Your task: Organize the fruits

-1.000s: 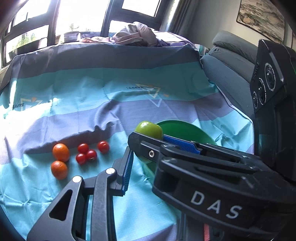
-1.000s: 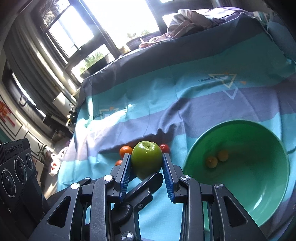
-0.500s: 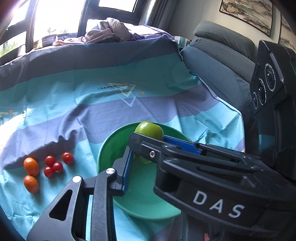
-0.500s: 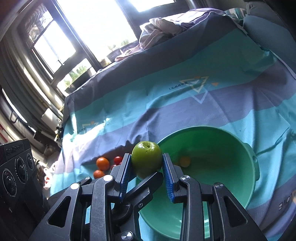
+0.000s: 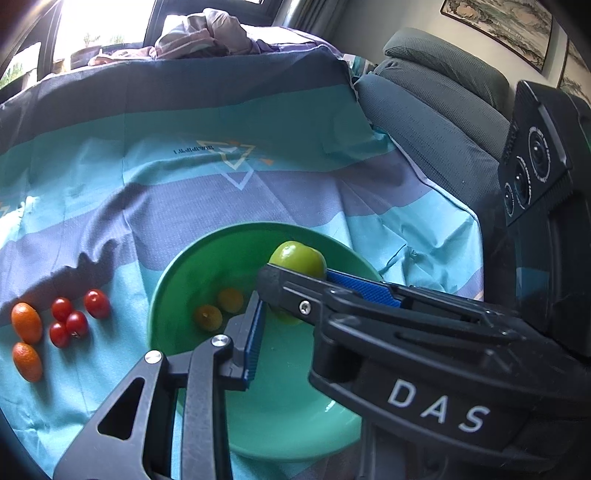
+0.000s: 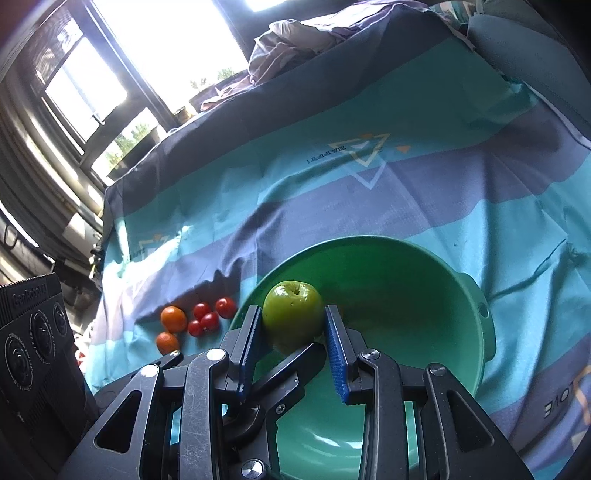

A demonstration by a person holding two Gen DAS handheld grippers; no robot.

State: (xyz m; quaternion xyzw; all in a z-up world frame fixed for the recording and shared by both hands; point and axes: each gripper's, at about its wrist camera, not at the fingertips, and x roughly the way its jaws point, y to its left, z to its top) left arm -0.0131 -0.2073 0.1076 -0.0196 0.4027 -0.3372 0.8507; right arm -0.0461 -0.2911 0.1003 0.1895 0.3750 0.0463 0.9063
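Probably a home living room: sofa (image 5: 436,110), framed painting (image 5: 498,26), windows (image 6: 122,74).

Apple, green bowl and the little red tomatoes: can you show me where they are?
green apple (image 6: 291,308): right wrist view, on its front skin, between the blue pads.
green bowl (image 6: 417,295): right wrist view, on the bare inner wall.
cherry tomatoes (image 5: 96,303): left wrist view, on the rightmost tomato.
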